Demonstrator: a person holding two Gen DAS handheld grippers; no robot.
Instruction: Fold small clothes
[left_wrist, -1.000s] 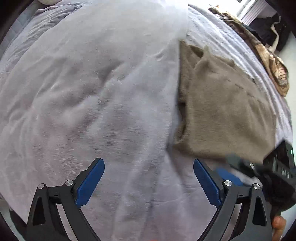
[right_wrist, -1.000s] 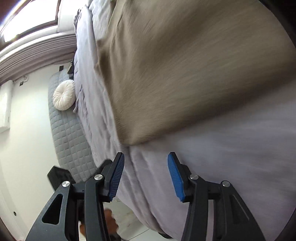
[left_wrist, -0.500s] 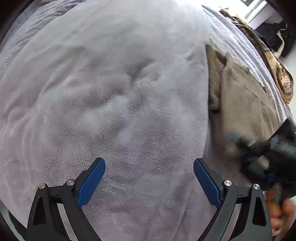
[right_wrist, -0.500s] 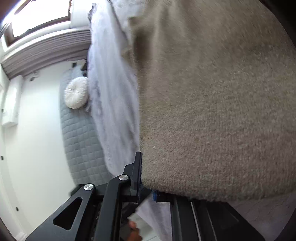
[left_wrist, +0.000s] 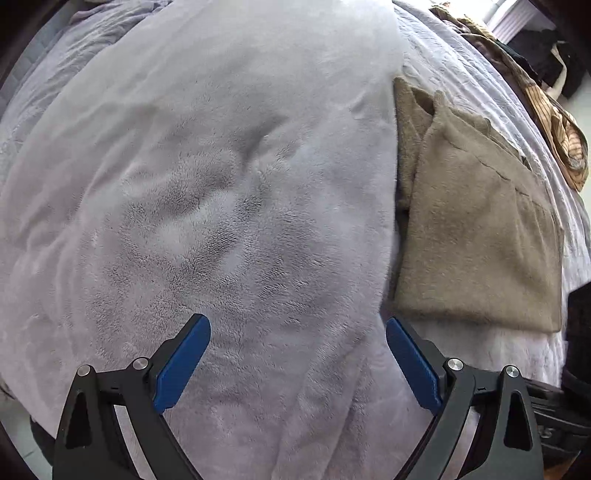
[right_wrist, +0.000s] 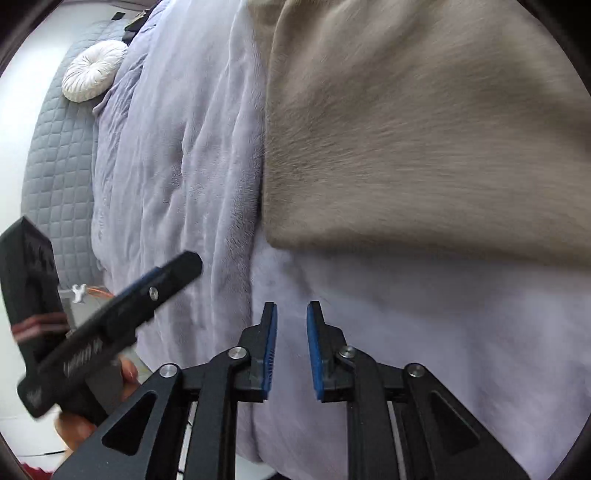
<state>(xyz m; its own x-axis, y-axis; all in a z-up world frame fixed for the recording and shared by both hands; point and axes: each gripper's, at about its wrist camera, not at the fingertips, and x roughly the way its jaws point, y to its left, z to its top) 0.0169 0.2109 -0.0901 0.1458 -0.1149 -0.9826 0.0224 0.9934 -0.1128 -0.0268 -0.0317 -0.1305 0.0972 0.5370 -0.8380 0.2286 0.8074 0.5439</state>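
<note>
A tan fleece garment (left_wrist: 476, 236) lies folded into a rough rectangle on the lavender blanket (left_wrist: 207, 192), right of centre in the left wrist view. It fills the upper right of the right wrist view (right_wrist: 424, 129). My left gripper (left_wrist: 297, 350) is open wide and empty, over the blanket left of the garment. My right gripper (right_wrist: 291, 332) has its jaws a narrow gap apart and holds nothing, just short of the garment's near edge. The left gripper's body (right_wrist: 110, 314) shows blurred at the left of the right wrist view.
A pile of striped and dark clothes (left_wrist: 554, 122) lies at the bed's far right edge. A round white cushion (right_wrist: 94, 70) rests against the grey quilted headboard (right_wrist: 55, 155). The bed's near edge drops off below the right gripper.
The right gripper had closed over the garment's near edge; it has let go and pulled back with its jaws slightly apart. The left gripper stayed open and shifted a little toward the garment.
</note>
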